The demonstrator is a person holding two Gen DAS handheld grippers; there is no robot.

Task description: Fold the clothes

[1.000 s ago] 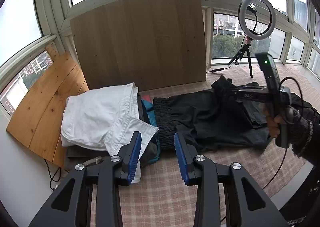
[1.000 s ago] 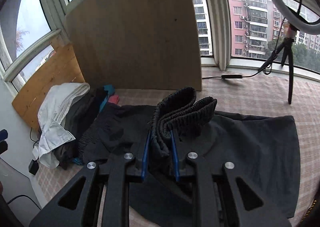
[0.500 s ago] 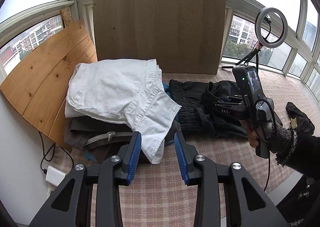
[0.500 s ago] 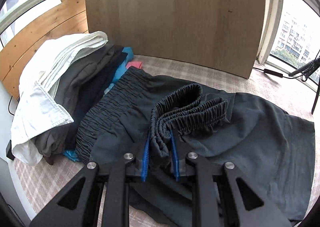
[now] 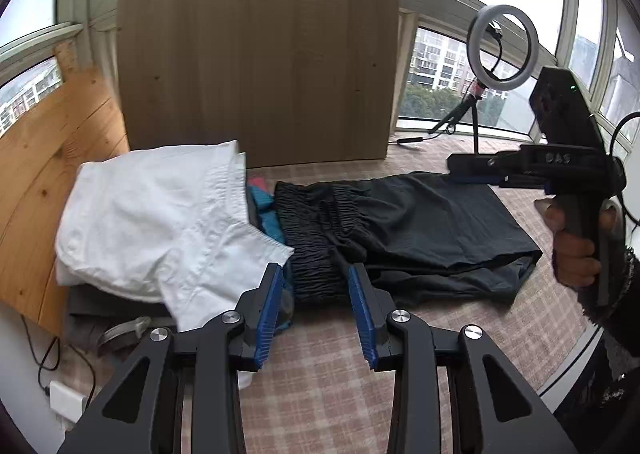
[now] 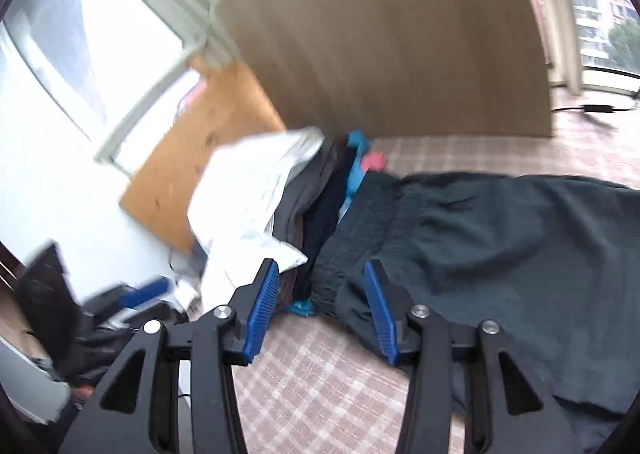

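Dark grey shorts [image 5: 400, 230] with a ruffled elastic waistband lie folded flat on the checked cloth; they also show in the right wrist view [image 6: 500, 254]. My left gripper [image 5: 316, 306] is open and empty, just in front of the waistband. My right gripper [image 6: 322, 306] is open and empty, its fingertips near the waistband's front corner. In the left wrist view it [image 5: 472, 169] hovers above the shorts' far right side.
A pile of clothes topped by white trousers [image 5: 160, 213] lies left of the shorts. A wooden board [image 5: 256, 65] leans on the windows behind, another [image 5: 44, 157] at the left. A ring light on a tripod [image 5: 500, 45] stands at the back right. A cable and socket [image 5: 64, 398] lie left.
My right gripper has let go of the shorts' waistband and opened; the folded part now lies flat. The right gripper has drawn back. My left gripper has moved in front of the waistband.
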